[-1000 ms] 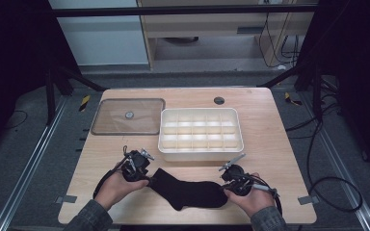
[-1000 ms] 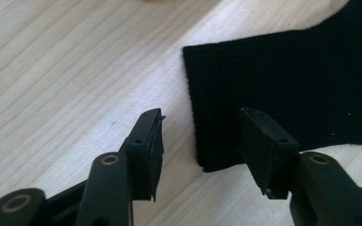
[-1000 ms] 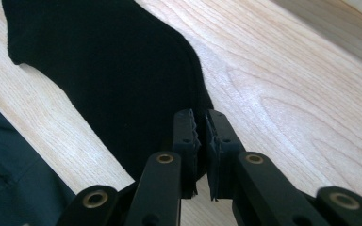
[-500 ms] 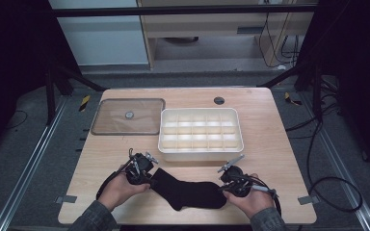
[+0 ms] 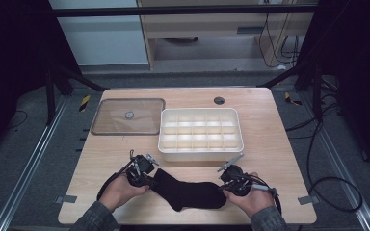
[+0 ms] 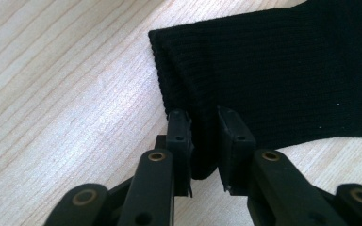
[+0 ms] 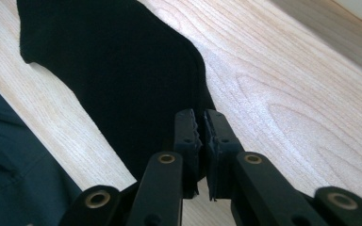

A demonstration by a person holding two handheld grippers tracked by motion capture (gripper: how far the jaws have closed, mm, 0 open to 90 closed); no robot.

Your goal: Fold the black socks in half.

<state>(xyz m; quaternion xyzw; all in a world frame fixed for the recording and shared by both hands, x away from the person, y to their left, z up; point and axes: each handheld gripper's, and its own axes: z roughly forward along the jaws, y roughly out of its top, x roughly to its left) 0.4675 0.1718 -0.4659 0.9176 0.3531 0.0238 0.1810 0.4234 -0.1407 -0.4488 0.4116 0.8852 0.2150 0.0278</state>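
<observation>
A black sock (image 5: 188, 192) lies flat near the table's front edge, stretched between my two grippers. My left gripper (image 5: 150, 176) is at its left end. In the left gripper view the jaws have just been closing, and the pads of the left gripper (image 6: 202, 127) now pinch a fold of the ribbed sock (image 6: 273, 70) near its cuff corner. My right gripper (image 5: 224, 186) is at the sock's right end. Its jaws (image 7: 201, 125) stand almost together, with the edge of the sock (image 7: 122, 70) caught between them.
A white compartment box (image 5: 200, 155) stands just behind the sock. Its clear lid (image 5: 127, 116) lies at the back left. A round hole (image 5: 218, 100) is in the table's far side. A dark sleeve (image 7: 9, 174) is close beside the right gripper.
The left gripper's jaws have narrowed onto the sock's left end. Both hands, the right gripper and the sock stay where they were.
</observation>
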